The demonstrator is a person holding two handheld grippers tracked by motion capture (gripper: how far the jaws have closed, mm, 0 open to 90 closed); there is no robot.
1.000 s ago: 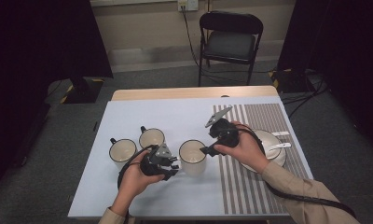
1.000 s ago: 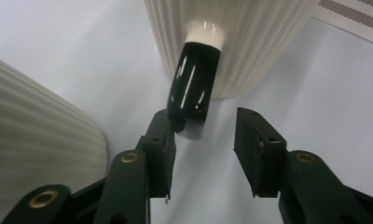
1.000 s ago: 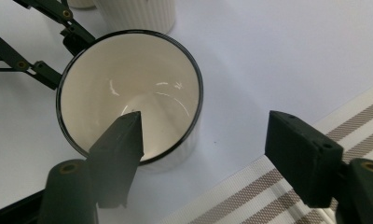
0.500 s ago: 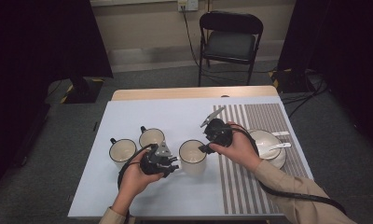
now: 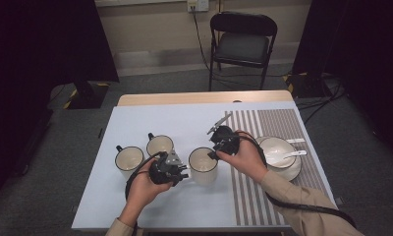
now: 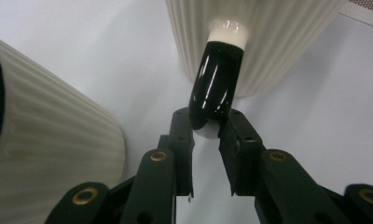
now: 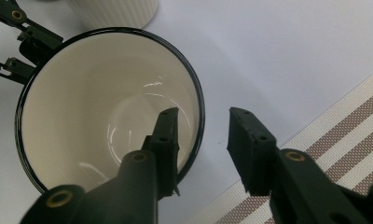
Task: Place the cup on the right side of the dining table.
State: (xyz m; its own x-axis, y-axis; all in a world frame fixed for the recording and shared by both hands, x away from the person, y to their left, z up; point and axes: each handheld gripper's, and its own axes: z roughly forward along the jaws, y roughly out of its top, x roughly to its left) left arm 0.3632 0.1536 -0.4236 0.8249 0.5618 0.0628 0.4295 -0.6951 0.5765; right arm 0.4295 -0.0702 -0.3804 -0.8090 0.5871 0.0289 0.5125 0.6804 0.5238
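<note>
Your left claw (image 6: 205,128) is down low beside the middle mug (image 5: 203,165), and in the left gripper view its jaws sit either side of that mug's glossy black handle (image 6: 217,88), pads right against the handle's lower end, so you are clamped on it or as near as makes no difference. From above, your left hand (image 5: 144,189) wraps the left claw (image 5: 183,172) just at the mug's left side, cable looping back toward your sleeve. Your right claw (image 7: 201,140) is spread apart and straddling the same mug's rim (image 7: 199,112): one jaw hangs inside the cream bowl of the mug, the other outside over the pale blue surface (image 7: 278,51), and the rim runs between them untouched as far as I can tell. In the high view your right hand (image 5: 248,157) holds that claw (image 5: 213,155) at the mug's upper right edge. The mug stands upright near the middle of the surface (image 5: 184,118), a little toward your near edge. Two more mugs stand to its left: one (image 5: 160,145) just behind your left hand, another (image 5: 128,158) closer to the left edge. Over by the right edge, on the striped mat (image 5: 283,123), a white bowl (image 5: 278,150) sits on a plate with a spoon (image 5: 295,153) resting in it.
</note>
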